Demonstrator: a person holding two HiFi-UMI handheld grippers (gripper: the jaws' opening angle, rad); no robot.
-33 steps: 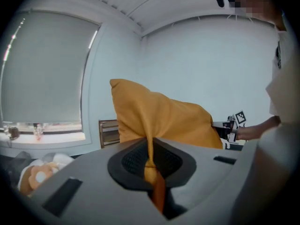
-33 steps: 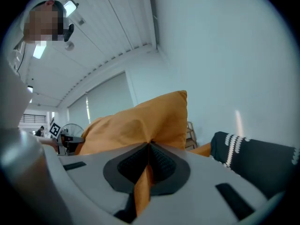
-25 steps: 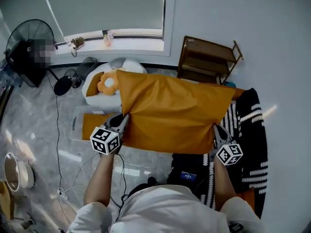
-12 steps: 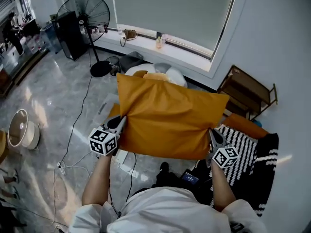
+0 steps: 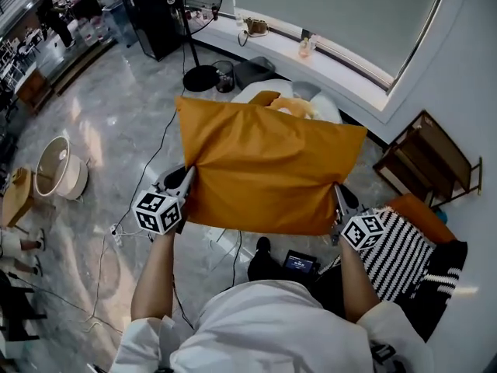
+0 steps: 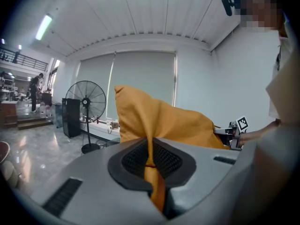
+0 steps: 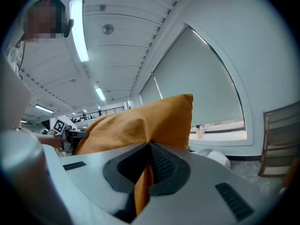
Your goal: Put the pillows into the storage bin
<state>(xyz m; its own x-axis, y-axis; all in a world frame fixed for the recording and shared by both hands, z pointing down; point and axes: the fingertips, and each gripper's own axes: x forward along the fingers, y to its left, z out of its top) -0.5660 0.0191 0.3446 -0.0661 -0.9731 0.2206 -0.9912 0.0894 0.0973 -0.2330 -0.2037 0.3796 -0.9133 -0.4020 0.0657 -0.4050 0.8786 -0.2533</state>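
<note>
Hanging clear of the grey floor (image 5: 116, 130) in front of the person, the orange pillow (image 5: 268, 173) spans both grippers, left gripper (image 5: 189, 179) clenched on its near left corner, right gripper (image 5: 338, 197) clenched on its near right corner, standing fan (image 5: 200, 77) beyond.

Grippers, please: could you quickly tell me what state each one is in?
Left gripper: shut on the orange pillow.
Right gripper: shut on the orange pillow.
</note>
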